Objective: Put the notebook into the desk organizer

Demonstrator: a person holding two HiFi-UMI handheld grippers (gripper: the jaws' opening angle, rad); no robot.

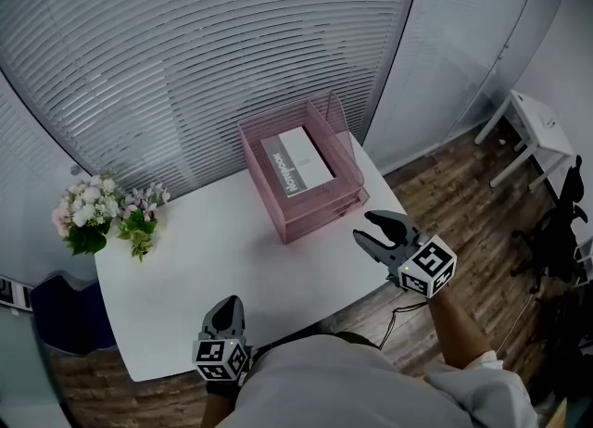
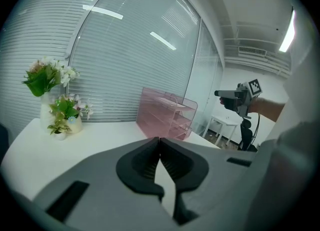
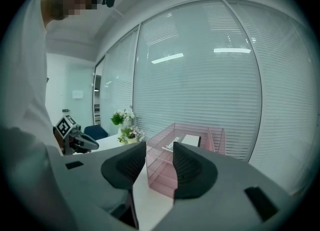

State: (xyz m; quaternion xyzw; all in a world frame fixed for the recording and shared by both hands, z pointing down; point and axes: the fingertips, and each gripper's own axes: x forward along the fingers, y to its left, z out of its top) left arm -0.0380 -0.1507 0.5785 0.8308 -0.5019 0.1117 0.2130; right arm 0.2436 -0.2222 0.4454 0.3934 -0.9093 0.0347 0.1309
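The pink wire desk organizer (image 1: 310, 196) stands at the far right of the white table (image 1: 213, 259). A grey and white notebook (image 1: 296, 163) lies flat in its top tray. My right gripper (image 1: 364, 228) hovers just off the table's right edge, close to the organizer's near corner, open with nothing between its jaws. In the right gripper view the organizer (image 3: 165, 172) and notebook (image 3: 186, 140) show past the parted jaws. My left gripper (image 1: 229, 304) is shut and empty at the table's near edge. From the left gripper view, the organizer (image 2: 167, 117) is ahead and the right gripper (image 2: 232, 97) is to its right.
Two small pots of flowers (image 1: 102, 213) stand at the table's far left corner. A blue chair (image 1: 65, 310) is left of the table. A white side table (image 1: 537, 130) and a black chair (image 1: 556, 232) stand on the wood floor to the right. Blinds cover the glass wall behind.
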